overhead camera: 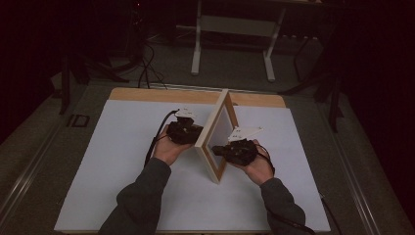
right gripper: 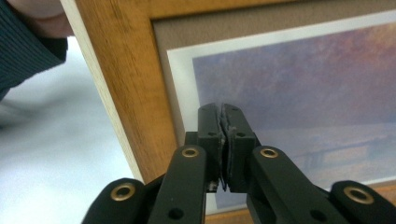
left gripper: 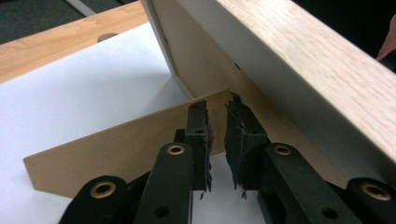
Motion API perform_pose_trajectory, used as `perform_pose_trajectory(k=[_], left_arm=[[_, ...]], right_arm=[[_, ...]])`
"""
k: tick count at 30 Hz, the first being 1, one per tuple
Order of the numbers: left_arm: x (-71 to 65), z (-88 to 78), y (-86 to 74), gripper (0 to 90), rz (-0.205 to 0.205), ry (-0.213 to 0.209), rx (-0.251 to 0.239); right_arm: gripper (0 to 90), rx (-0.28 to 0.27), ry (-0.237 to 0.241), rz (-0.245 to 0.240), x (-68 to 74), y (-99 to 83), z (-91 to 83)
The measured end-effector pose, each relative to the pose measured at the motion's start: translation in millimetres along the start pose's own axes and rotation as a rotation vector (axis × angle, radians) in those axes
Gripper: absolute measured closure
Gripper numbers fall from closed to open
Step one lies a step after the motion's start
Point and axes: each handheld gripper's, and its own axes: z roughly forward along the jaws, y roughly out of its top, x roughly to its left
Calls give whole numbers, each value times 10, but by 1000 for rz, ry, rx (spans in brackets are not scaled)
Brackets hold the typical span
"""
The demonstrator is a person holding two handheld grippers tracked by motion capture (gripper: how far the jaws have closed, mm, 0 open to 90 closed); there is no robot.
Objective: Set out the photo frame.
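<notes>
A wooden picture frame (overhead camera: 219,117) stands upright on edge in the middle of the white sheet (overhead camera: 122,166). My left gripper (overhead camera: 195,132) is at its back. In the left gripper view the jaws (left gripper: 215,105) stand slightly apart, tips at the brown fold-out stand (left gripper: 116,144) where it meets the frame's back board (left gripper: 205,65); nothing is pinched between the pads. My right gripper (overhead camera: 218,149) faces the front. In the right gripper view its pads (right gripper: 219,108) are pressed together, empty, right at the glass over a purple-blue print (right gripper: 303,79), next to the frame's wooden rail (right gripper: 126,93).
The white sheet covers a light wooden tabletop (overhead camera: 147,94), with bare room left and right of the frame. Beyond the table are a white desk's legs (overhead camera: 197,49) and cables on the dark floor (overhead camera: 144,68). A sleeve (right gripper: 28,51) shows past the frame's rail.
</notes>
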Motion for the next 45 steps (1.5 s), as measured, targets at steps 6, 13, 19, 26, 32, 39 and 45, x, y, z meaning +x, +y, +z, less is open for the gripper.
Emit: perform_pose_trajectory(k=[6, 13, 19, 26, 32, 39, 45], left_arm=[[-17, -74, -10, 745, 7, 19, 11], [-25, -205, -2, 657, -18, 33, 6], [-5, -312, 1, 578, -53, 49, 2], [-57, -527, 26, 498, -81, 70, -48], [-116, -646, 74, 408, -106, 70, -90], [-213, -719, 110, 305, -127, 38, -134], [-282, -726, 134, 273, -128, 28, -134]], right_arm=[[782, 18, 2, 12, -34, -53, -21], [732, 29, -3, 21, -67, -96, -55], [714, 40, -1, 32, -84, -131, -62], [698, 51, -9, 36, -106, -173, -67], [693, 58, -12, 39, -115, -181, -62], [692, 62, -14, 39, -115, -179, -61], [678, 69, -14, 47, -123, -207, -43]])
